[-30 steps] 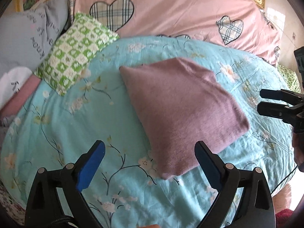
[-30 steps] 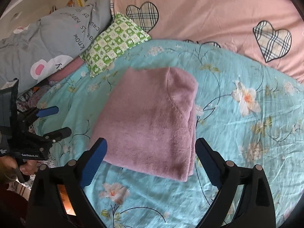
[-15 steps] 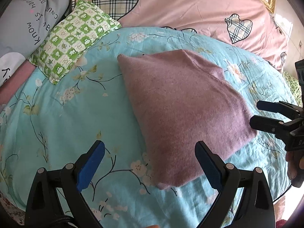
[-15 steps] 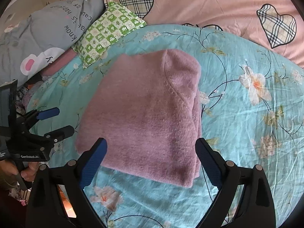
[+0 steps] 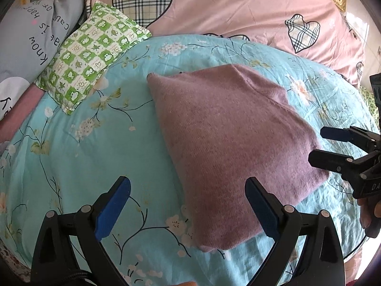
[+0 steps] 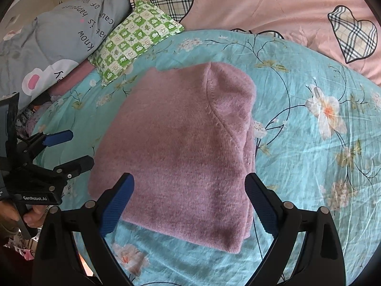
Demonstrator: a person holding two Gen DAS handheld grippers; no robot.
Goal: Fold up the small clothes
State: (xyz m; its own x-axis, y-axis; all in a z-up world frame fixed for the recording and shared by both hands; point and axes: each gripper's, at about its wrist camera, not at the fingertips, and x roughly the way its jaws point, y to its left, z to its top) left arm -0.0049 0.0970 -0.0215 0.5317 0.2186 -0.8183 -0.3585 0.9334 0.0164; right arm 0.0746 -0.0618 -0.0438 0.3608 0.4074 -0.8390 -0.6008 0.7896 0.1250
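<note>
Big blue sheet point(image 5: 100, 157) with flowers and thin black twigs, spread over the bed. Behind it, a pink cover point(image 5: 226, 16) with checked hearts. Far left, a grey pillow point(image 5: 28, 40) with black words on it. Just beside that, a small green and white checked pillow point(image 5: 92, 50), its corner resting on the blue sheet.

In the middle of the blue sheet, a purple knitted top point(image 5: 228, 143), folded into a thick flat pad. Same top in the right wrist view point(image 6: 181, 147), with a raised seam running down near its right side and layers stacked along the right edge.

Left gripper point(image 5: 188, 205) low over the sheet, blue fingers point(image 5: 114, 207) spread wide, holding nothing, one finger over bare sheet and the other over the near corner of the top. Also seen from the side point(image 6: 69, 150) at the left edge of the top, close to it.

Right gripper point(image 6: 189, 202) spread wide too, holding nothing, both fingers over the near edge of the top. Seen again point(image 5: 328, 145) at the right side of the top, close by; cannot tell if touching.
</note>
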